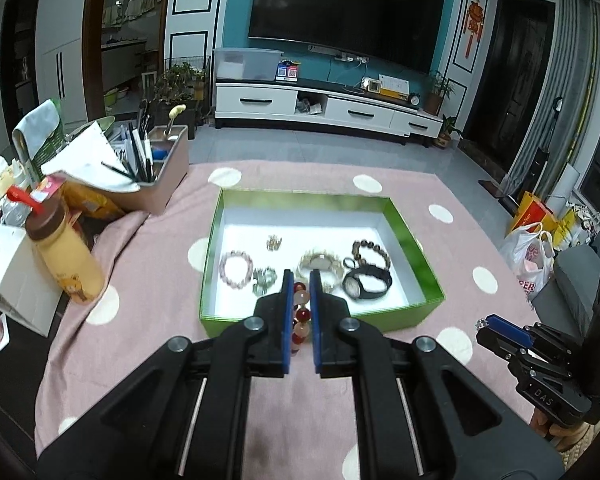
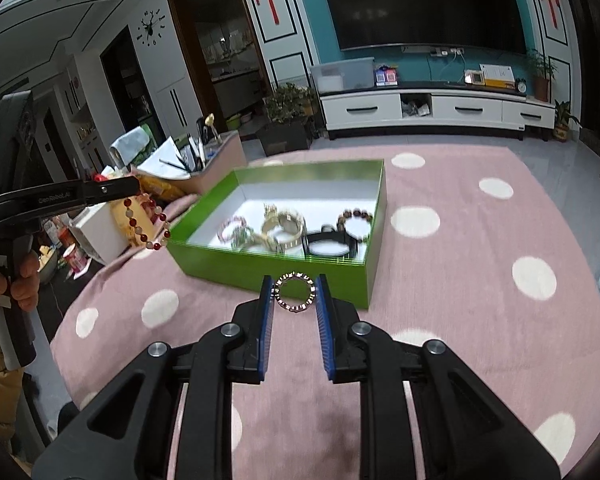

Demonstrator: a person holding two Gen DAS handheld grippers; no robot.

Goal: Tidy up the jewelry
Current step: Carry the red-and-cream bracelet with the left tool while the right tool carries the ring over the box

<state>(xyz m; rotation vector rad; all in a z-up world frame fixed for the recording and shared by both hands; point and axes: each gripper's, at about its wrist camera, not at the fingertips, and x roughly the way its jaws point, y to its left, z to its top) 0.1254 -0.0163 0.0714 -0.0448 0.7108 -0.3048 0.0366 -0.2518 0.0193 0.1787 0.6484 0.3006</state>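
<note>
Left tongs nearly closed, right tongs narrowly parted (both angled downward).

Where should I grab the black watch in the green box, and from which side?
Take the black watch by its strap where it loops up behind the face, coming straight down from above. The watch lies flat near the green box wall, with a brown bead bracelet touching it, so side approaches look cramped.

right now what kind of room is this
Most likely a home living room: a big wall-mounted TV above a low white TV cabinet, potted plants on the floor, and a pink polka-dot cloth covering the table.
</note>
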